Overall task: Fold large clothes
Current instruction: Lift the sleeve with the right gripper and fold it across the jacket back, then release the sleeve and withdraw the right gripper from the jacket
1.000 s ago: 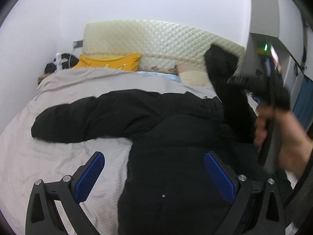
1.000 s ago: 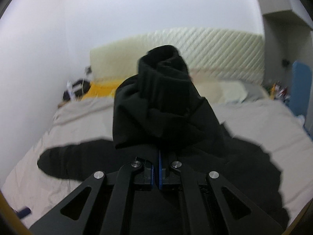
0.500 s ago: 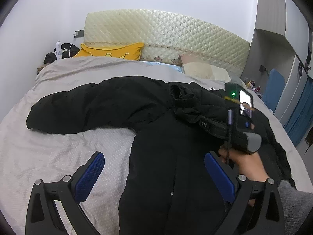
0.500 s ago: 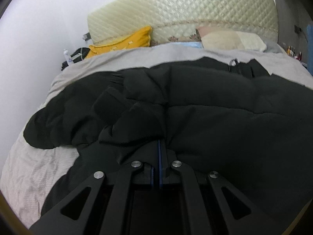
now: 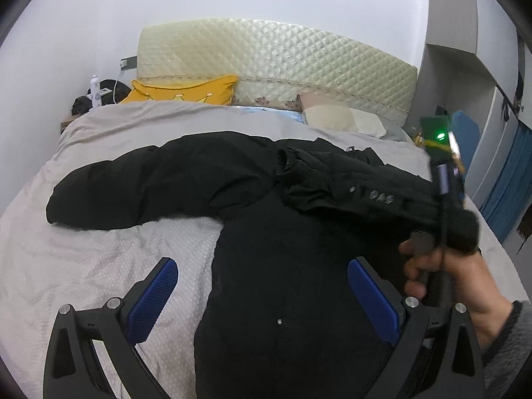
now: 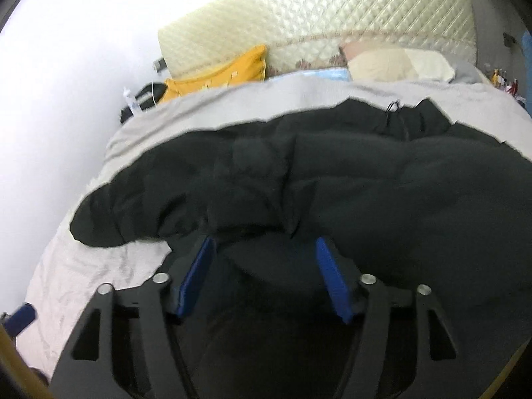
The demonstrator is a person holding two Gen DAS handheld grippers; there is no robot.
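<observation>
A large black padded coat lies spread on the grey bed cover. One sleeve stretches out to the left. The other sleeve lies folded across the chest. My left gripper is open and empty, hovering over the coat's lower body. My right gripper is open just above the coat, with nothing between its blue pads. The right tool and the hand holding it show at the right of the left wrist view.
A quilted cream headboard stands at the far end. A yellow pillow and a beige pillow lie below it. A nightstand with a bottle is at far left. A blue object lies by the bed's left edge.
My right gripper brought the lifted sleeve down across the coat's chest, then opened and let it go. My left gripper stayed open and nearly still.
</observation>
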